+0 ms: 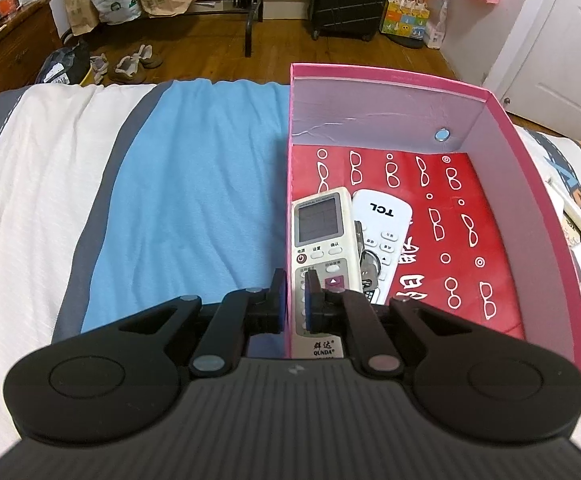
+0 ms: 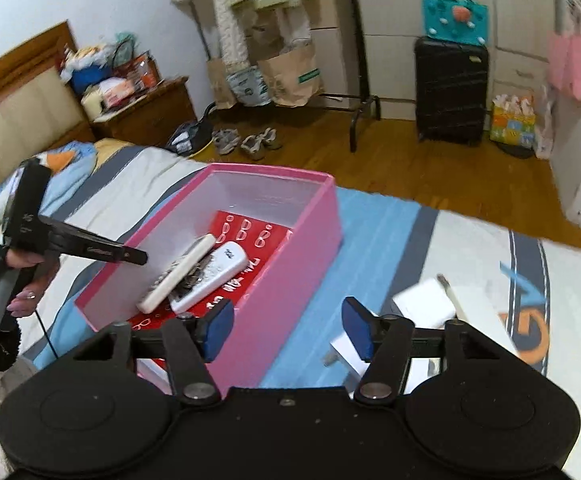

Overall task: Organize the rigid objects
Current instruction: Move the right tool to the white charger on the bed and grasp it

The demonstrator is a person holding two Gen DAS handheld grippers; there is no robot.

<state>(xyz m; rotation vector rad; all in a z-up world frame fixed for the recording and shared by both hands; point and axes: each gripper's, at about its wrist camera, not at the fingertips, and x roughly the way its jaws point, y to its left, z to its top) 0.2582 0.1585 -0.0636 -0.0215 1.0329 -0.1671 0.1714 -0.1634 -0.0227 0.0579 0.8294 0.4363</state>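
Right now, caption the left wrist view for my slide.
Left gripper shut on pink cardboard box wall; two white remotes inside.

Left wrist view looks down close over the pink box (image 1: 390,112); right wrist view shares it from farther back.

1. I see even, soft indoor light in both views; no lamp or window shows.
2. My left wrist view is sharp, with faint shadows inside the pink box (image 1: 530,184).
3. My right wrist view is smeared by motion, worst on the white items (image 2: 422,300) lying on the bed (image 2: 470,240).
4. Fisheye bending curves the edges, and the corners go dark.
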